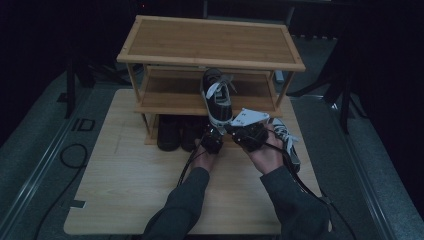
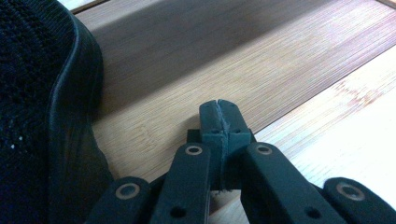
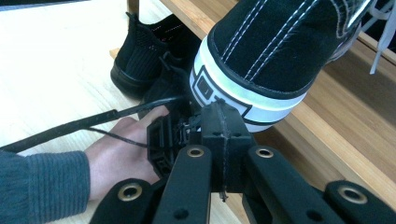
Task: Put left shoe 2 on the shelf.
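Observation:
A black sneaker with a white sole and white laces [image 1: 217, 97] lies on the middle shelf of a bamboo shoe rack [image 1: 210, 42], its heel [image 3: 243, 88] jutting over the front edge. My right gripper [image 3: 223, 116] is shut with nothing in it, its tips right at that heel's white rubber band; from above it [image 1: 246, 131] sits just below the heel. My left gripper [image 2: 219, 112] is shut and empty, low beside a black mesh shoe [image 2: 37, 116]. In the high view it [image 1: 212, 139] sits close to the left of the right one.
Two black shoes [image 1: 177, 132] stand under the rack's lowest shelf, to the left of my hands. A second laced sneaker [image 1: 287, 140] lies on the pale wooden board [image 1: 125, 185] beside my right hand. Dark floor and cables surround the board.

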`<state>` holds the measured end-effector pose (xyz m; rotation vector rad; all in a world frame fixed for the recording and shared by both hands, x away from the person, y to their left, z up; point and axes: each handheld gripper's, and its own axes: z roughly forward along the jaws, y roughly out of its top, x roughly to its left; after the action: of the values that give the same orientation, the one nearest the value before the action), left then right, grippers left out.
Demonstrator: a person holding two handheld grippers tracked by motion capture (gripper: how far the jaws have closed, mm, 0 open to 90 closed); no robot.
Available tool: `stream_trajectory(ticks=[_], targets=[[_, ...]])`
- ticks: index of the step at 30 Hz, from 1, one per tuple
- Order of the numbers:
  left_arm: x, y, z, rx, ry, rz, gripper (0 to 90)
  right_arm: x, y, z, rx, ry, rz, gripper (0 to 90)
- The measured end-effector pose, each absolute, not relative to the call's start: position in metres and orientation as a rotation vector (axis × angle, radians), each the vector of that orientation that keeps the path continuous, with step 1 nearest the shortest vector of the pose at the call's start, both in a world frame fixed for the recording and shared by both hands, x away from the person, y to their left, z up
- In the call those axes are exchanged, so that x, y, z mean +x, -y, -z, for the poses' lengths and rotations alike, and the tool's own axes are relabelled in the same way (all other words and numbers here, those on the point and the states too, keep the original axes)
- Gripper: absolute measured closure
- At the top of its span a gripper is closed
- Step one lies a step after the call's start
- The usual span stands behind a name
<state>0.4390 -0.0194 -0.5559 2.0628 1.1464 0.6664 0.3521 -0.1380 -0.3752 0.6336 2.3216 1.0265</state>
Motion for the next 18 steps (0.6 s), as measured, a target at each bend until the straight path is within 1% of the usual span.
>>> stream_trajectory(ticks=[6,9,12,16,17,18], targets=[[0.439,0.019,0.555,2.082,-1.143,-0.67,90.0,0.359,0.131,0.377,0.654,-2.303,-1.015,90.0],[0.438,0.02,0.556,2.069,-1.156,-0.646,90.0,0.364,0.127,0.378,0.659,-2.303,-1.028,90.0],[0.438,0.02,0.555,2.071,-1.156,-0.663,90.0,0.366,0.121,0.378,0.649,-2.314,-1.048,90.0],[0.438,0.021,0.557,2.047,-1.175,-0.646,90.0,0.368,0.114,0.378,0.641,-2.316,-1.058,90.0],[0.439,0.019,0.556,2.07,-1.142,-0.668,90.0,0.369,0.111,0.378,0.64,-2.319,-1.062,90.0],[0.438,0.02,0.556,2.056,-1.165,-0.653,90.0,0.369,0.108,0.377,0.642,-2.323,-1.063,90.0]])
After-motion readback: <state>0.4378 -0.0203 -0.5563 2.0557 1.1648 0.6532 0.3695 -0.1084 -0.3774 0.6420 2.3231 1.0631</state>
